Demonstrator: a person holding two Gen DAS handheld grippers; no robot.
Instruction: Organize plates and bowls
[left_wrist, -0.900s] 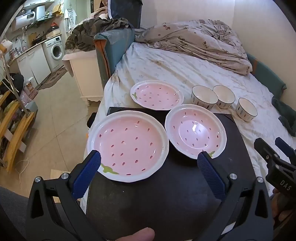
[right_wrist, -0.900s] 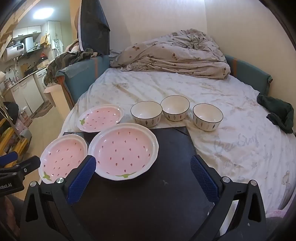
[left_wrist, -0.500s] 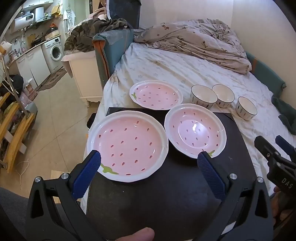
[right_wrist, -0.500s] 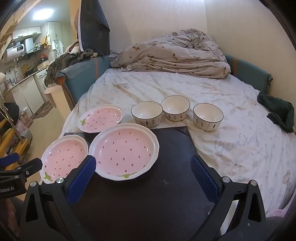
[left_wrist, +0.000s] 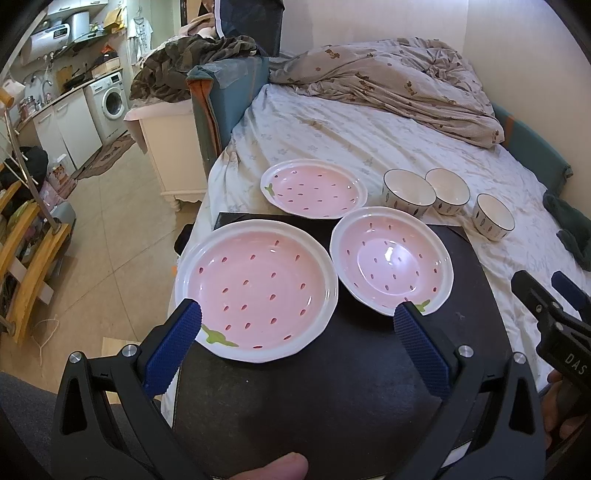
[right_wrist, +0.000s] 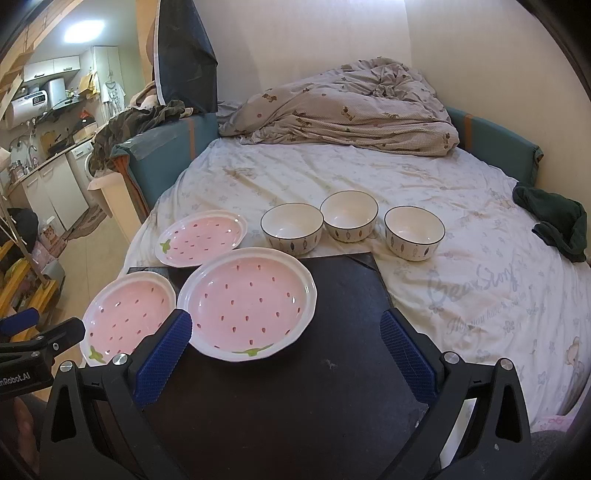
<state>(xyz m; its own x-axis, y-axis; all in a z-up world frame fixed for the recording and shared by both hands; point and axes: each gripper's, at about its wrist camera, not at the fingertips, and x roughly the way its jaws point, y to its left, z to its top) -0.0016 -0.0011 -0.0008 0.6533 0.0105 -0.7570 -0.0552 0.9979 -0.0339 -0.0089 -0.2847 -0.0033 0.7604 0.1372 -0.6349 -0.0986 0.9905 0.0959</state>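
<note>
3 bowls (right_wrist: 352, 218) & 3 plates (left_wrist: 256, 290) empty.

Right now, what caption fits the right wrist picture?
Three pink strawberry-patterned ceramic plates and three white ceramic bowls on a bed.

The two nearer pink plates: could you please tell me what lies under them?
Both nearer pink plates rest on a black board laid over the bedsheet. Whatever the board covers is hidden.
</note>
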